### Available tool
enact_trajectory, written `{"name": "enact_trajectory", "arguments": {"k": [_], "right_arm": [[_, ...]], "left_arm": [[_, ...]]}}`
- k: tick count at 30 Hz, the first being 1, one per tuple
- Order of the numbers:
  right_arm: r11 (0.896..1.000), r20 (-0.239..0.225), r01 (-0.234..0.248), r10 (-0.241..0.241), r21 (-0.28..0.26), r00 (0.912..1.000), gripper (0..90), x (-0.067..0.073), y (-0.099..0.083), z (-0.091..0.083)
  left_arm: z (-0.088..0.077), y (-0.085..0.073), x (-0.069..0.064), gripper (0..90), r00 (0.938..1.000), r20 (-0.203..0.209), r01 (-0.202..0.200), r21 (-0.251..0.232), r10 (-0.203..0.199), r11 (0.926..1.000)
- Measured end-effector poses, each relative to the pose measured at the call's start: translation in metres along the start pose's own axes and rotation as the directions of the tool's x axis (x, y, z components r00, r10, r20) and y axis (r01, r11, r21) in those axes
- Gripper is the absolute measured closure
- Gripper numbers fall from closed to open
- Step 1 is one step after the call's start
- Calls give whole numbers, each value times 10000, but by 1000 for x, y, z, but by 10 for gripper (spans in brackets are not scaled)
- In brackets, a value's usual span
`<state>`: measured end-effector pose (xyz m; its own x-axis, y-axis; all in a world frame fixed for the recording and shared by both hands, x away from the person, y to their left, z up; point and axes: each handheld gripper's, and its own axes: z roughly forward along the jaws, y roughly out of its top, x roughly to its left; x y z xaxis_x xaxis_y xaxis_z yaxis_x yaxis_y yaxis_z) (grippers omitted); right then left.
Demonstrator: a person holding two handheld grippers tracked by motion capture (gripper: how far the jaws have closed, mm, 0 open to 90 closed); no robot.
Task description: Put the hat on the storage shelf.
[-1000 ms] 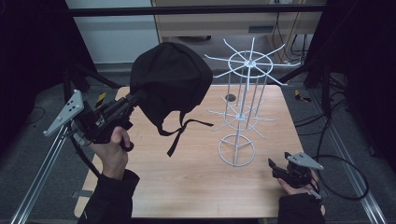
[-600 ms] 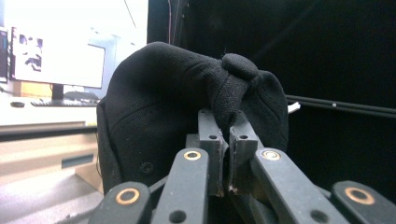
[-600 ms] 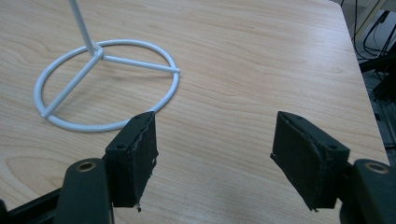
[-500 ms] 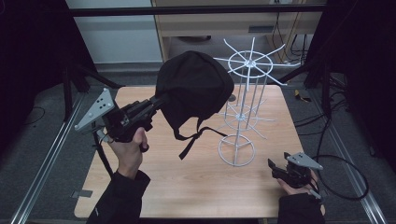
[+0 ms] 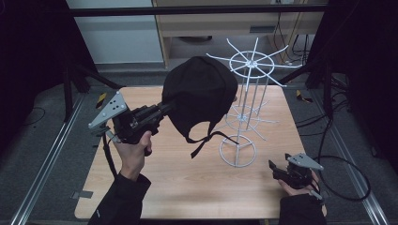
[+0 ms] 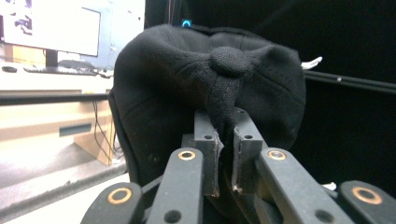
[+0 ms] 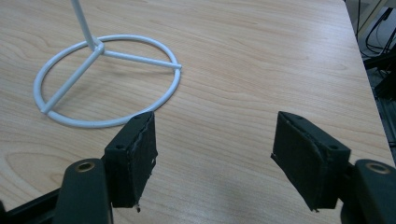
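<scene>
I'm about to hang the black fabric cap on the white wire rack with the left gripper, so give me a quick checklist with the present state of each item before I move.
1. Left gripper pinching the black fabric cap: ok; the pads clamp a fold of cloth below the top button, though the jaws have just been opening slightly.
2. Cap clear of the wooden table: ok, held in the air.
3. White wire rack upright on its ring base: ok.
4. Cap clear of the rack's top spokes: cannot tell; they overlap in the high view.
5. Dangling strap free of the rack: cannot tell.
6. Right gripper out of the way: ok, open and empty near the base.
</scene>
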<state>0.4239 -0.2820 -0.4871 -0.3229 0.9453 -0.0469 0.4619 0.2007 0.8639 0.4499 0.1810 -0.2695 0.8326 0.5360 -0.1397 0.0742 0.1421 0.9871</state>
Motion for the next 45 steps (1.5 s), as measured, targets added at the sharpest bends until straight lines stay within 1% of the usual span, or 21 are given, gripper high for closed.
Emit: {"name": "enact_trajectory", "arguments": {"k": [1, 4, 5, 9, 10, 11, 14, 19, 26, 30, 35, 37, 39, 43, 44, 45], "right_arm": [[10000, 13, 68, -68, -37, 10000, 302, 0, 0, 1], [10000, -7, 18, -18, -18, 10000, 301, 0, 0, 1], [10000, -7, 18, -18, -18, 10000, 301, 0, 0, 1], [10000, -18, 20, -20, -4, 10000, 300, 0, 0, 1], [10000, -15, 35, -35, -12, 10000, 300, 0, 0, 1], [10000, -31, 26, -26, -1, 10000, 299, 0, 0, 1], [10000, -21, 1, -1, 29, 10000, 298, 1, 0, 1], [10000, -23, 10, -10, 44, 10000, 297, 1, -1, 1], [10000, -23, 33, -33, 41, 10000, 297, 1, -1, 1], [10000, -23, 38, -38, 46, 10000, 296, 1, -1, 1], [10000, -23, 39, -39, 40, 10000, 295, 1, -1, 1], [10000, -25, 39, -39, 36, 10000, 295, 1, -1, 1], [10000, -26, 40, -40, 50, 10000, 295, 1, -1, 1], [10000, -11, 87, -87, 36, 10000, 295, 0, -1, 1], [10000, -40, 28, -28, 62, 10000, 294, 1, -1, 1], [10000, -40, 28, -28, 62, 10000, 294, 1, -1, 1]], "left_arm": [[1, -2, 0, 822, 10000, -28, -13, 79, 13, 10000], [5, -7, 1, 811, 9999, -101, -57, 351, 60, 9994], [5, -7, 1, 806, 9999, -101, -57, 351, 60, 9994], [10, -13, 0, 791, 9997, -166, -158, 695, 170, 9975], [10, -13, 0, 783, 9997, -166, -158, 695, 170, 9975], [13, -15, -1, 774, 9995, -204, -212, 872, 231, 9960], [18, -19, -2, 746, 9991, -243, -318, 1160, 349, 9927], [26, -24, -2, 722, 9988, -287, -359, 1408, 403, 9894], [31, -27, 0, 676, 9979, -441, -395, 1573, 469, 9868], [32, -28, 1, 611, 9968, -532, -505, 1627, 598, 9854], [33, -29, 1, 556, 9955, -644, -575, 1633, 688, 9849], [33, -30, 1, 545, 9954, -657, -587, 1606, 700, 9853], [32, -30, 1, 513, 9949, -696, -615, 1595, 734, 9853], [26, -32, 3, 463, 9939, -827, -590, 1548, 724, 9862], [26, -32, 3, 443, 9939, -827, -590, 1548, 724, 9862], [25, -32, 2, 443, 9933, -871, -621, 1538, 761, 9861]]}}
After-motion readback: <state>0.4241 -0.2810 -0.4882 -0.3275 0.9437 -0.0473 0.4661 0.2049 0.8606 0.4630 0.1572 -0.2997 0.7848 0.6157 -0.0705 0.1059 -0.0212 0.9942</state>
